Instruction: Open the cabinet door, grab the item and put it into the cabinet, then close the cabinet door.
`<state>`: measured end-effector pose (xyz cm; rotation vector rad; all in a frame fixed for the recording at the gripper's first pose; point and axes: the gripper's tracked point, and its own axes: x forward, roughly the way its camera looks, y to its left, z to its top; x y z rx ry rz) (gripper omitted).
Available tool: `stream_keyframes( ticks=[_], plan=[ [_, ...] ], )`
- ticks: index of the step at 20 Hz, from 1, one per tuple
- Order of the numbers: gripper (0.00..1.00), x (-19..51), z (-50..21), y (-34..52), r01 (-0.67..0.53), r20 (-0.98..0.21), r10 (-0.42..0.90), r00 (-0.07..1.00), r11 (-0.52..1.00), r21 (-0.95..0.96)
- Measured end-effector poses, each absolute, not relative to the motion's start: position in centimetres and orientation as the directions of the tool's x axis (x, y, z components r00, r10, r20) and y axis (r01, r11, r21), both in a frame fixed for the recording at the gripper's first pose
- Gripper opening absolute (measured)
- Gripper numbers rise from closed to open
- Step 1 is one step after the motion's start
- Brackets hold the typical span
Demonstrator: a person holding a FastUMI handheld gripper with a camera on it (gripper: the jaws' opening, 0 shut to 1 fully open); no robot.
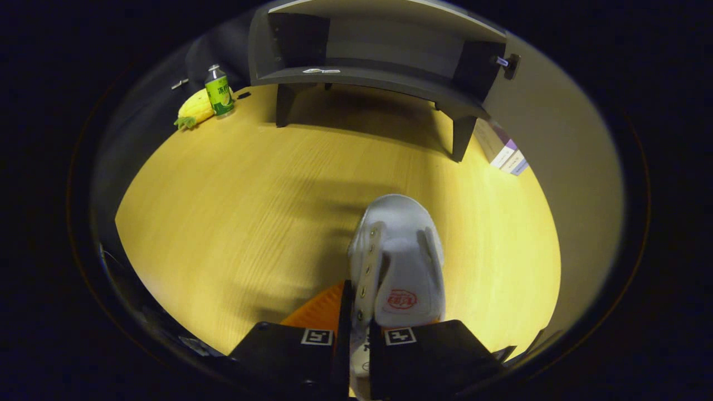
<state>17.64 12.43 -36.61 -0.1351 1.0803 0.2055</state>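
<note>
A white canvas shoe (396, 262) with a red logo on its tongue hangs above the wooden table (234, 200), toe pointing away from me. My gripper (359, 334) is shut on the shoe's side wall near the eyelets, both fingers pressing it. Beyond the shoe stands the dark grey cabinet (379, 55) on short legs, its inside showing. Its pale door (557, 139) is swung open to the right, with a small knob (504, 61) near its top.
A green drink bottle (218, 92) and a yellow corn-shaped toy (195, 108) sit at the table's far left corner. Small boxes (504, 153) lie beside the cabinet's right leg, behind the open door. Two small flat bits (321, 71) rest on the cabinet's floor.
</note>
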Motion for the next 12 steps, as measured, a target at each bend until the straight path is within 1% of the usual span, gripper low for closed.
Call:
stream_keyframes(
  ticks=[2,3,5,7,10,12],
  plan=[
    [0.19,17.8,-37.3,12.7,-0.215,-0.897,0.112,0.428,0.976,0.020],
    [0.10,17.4,-36.9,13.0,-0.220,-0.897,0.120,0.425,0.975,0.026],
    [0.05,17.5,-36.8,12.8,-0.239,-0.902,0.122,0.415,0.971,0.021],
    [0.05,17.6,-36.5,12.7,-0.232,-0.901,0.117,0.417,0.973,0.019],
    [0.05,18.1,-35.1,13.0,-0.201,-0.884,0.136,0.447,0.978,0.049],
    [0.05,18.4,-34.0,12.7,-0.214,-0.873,0.115,0.474,0.977,0.012]
  ],
)
